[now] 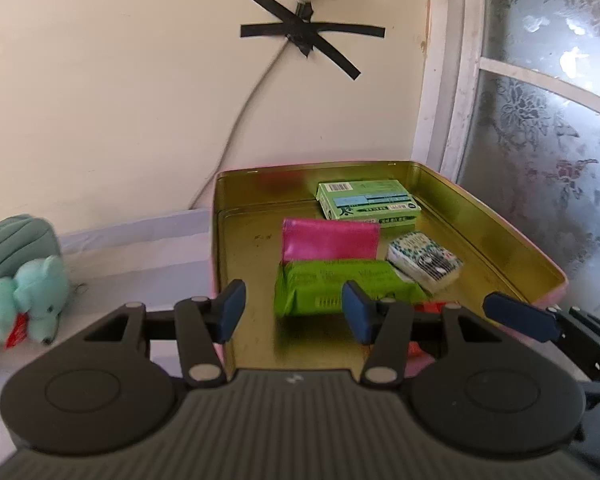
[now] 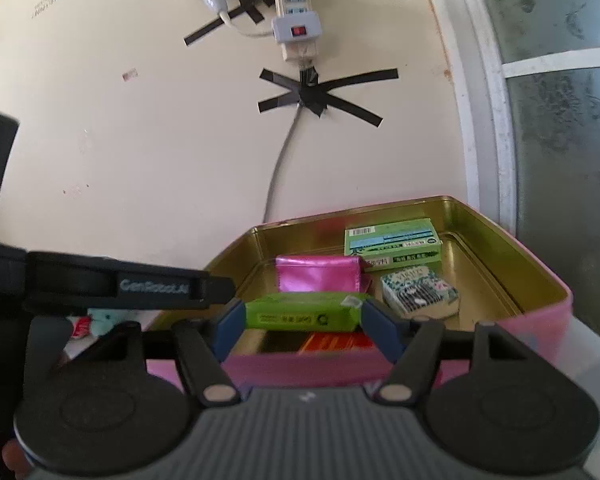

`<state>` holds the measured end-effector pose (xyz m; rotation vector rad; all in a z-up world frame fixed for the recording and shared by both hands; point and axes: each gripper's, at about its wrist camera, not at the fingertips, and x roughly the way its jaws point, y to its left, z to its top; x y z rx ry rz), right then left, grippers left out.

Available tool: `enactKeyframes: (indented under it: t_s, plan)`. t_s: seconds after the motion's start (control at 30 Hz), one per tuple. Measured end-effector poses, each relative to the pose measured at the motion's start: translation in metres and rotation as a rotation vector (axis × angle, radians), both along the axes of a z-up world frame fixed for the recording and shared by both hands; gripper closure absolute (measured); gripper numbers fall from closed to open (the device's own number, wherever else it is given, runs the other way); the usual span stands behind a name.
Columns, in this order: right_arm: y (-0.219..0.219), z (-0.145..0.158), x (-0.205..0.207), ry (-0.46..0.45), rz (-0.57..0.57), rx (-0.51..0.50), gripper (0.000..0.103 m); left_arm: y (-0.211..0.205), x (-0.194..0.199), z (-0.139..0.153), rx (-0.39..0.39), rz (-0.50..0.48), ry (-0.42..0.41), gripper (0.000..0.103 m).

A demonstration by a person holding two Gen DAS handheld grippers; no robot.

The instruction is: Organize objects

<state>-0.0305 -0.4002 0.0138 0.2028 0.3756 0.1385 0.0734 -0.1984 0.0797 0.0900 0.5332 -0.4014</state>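
Observation:
A pink tin (image 1: 512,240) (image 2: 540,276) with a gold inside holds several things. A green box (image 1: 368,204) (image 2: 392,248) lies at its back, with a magenta foil packet (image 1: 328,240) (image 2: 316,274) in front of it. A small patterned pack (image 1: 424,260) (image 2: 418,290) lies to the right. A bright green pack (image 1: 340,290) (image 2: 300,314) lies nearest, and a red item (image 2: 332,342) sits below it. My left gripper (image 1: 294,316) hangs open over the tin's near left wall with nothing between its fingers. My right gripper (image 2: 304,330) stands open at the tin's near wall, short of the green pack.
A teal plush mouse (image 1: 32,296) and a teal pouch (image 1: 12,248) lie on the white table left of the tin. A taped cable (image 1: 256,92) runs down the wall behind. A patterned glass window (image 1: 560,120) stands close on the right.

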Motion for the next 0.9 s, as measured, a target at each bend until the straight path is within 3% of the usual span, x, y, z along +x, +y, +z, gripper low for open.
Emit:
enactKeyframes:
  t_s: [0.23, 0.6, 0.7, 0.9]
  plan:
    - [0.014, -0.008, -0.037, 0.017, 0.020, 0.043, 0.037, 0.033, -0.035, -0.007, 0.023, 0.038, -0.043, 0.042]
    - [0.067, -0.037, -0.038, 0.160, 0.129, 0.023, 0.037, 0.103, -0.049, -0.032, 0.052, 0.165, 0.010, 0.042]
    - [0.071, -0.041, -0.041, 0.162, 0.103, 0.014, 0.037, 0.114, -0.053, -0.039, 0.056, 0.184, 0.018, 0.042]
    - [0.060, -0.040, -0.060, 0.077, -0.048, 0.059, 0.037, 0.122, -0.061, -0.051, 0.040, 0.179, 0.034, 0.042]
